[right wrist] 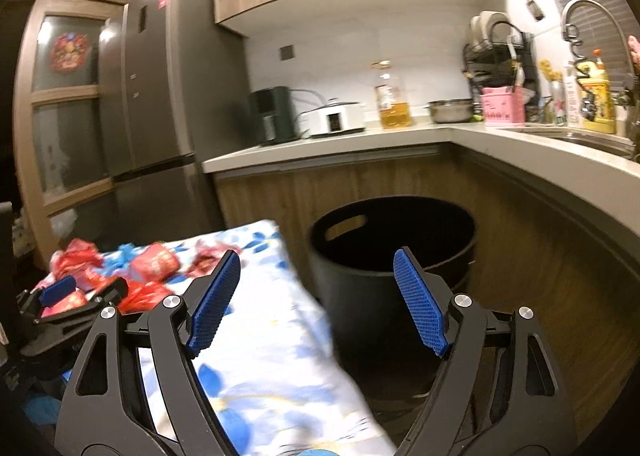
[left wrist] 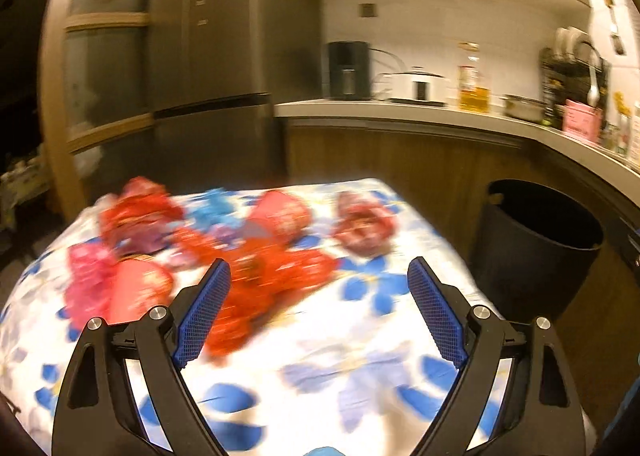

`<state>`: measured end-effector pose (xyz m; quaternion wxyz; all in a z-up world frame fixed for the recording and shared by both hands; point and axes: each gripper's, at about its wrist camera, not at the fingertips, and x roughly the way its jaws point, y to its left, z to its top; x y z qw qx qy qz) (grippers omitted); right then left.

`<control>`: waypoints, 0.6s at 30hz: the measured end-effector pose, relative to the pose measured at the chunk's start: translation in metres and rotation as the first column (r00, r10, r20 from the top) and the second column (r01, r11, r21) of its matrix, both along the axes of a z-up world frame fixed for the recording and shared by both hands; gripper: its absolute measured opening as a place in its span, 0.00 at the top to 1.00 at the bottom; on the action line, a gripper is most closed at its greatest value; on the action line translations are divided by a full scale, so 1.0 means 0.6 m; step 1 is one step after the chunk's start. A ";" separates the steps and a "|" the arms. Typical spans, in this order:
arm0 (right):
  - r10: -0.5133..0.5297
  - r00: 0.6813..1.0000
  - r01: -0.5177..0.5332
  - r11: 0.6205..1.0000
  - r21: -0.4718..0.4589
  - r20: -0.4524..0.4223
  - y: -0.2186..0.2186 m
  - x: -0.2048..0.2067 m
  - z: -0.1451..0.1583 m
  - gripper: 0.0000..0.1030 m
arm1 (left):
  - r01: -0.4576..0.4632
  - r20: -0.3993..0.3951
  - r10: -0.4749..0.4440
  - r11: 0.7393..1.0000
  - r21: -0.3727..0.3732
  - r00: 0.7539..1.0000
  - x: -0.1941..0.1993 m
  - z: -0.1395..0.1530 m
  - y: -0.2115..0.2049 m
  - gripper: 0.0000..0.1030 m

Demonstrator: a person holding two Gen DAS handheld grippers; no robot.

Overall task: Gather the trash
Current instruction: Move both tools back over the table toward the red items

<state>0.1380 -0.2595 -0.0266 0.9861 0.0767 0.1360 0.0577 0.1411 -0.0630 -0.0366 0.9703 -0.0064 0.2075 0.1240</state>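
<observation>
Blue-padded left gripper (left wrist: 319, 284) nearest the lens, jaws spread wide, nothing between them, hovering over the near half of the flowered tablecloth (left wrist: 360, 368). Ahead and slightly left of its fingers (left wrist: 208, 308): the heap of crumpled red wrappers (left wrist: 276, 276), blurred, sprawled across the far half of the cloth toward its left edge, no clear long axis. Beyond that, one smaller reddish wrapper (left wrist: 364, 228) apart, near the far right corner.

Right gripper (right wrist: 318, 288) likewise wide apart and empty, aimed past the cloth's right edge at the black bin (right wrist: 392, 256), standing on the floor just beside the table. Wrappers well off to its left.

Judged nearer to the trash: the left gripper, already facing the heap. Next move probably a short reach forward and down, then closing on the nearest red wrapper.
</observation>
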 end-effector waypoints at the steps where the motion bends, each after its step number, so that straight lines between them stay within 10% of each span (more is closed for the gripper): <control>1: 0.016 1.000 -0.016 1.000 0.000 -0.003 0.010 -0.002 -0.002 0.24 | -0.026 -0.001 0.026 1.000 0.003 1.000 -0.008 0.000 0.015 0.16; 18: 0.258 0.964 -0.259 0.966 -0.007 -0.069 0.191 -0.008 -0.020 0.24 | -0.254 -0.034 0.253 0.967 -0.020 0.967 -0.084 -0.026 0.187 0.16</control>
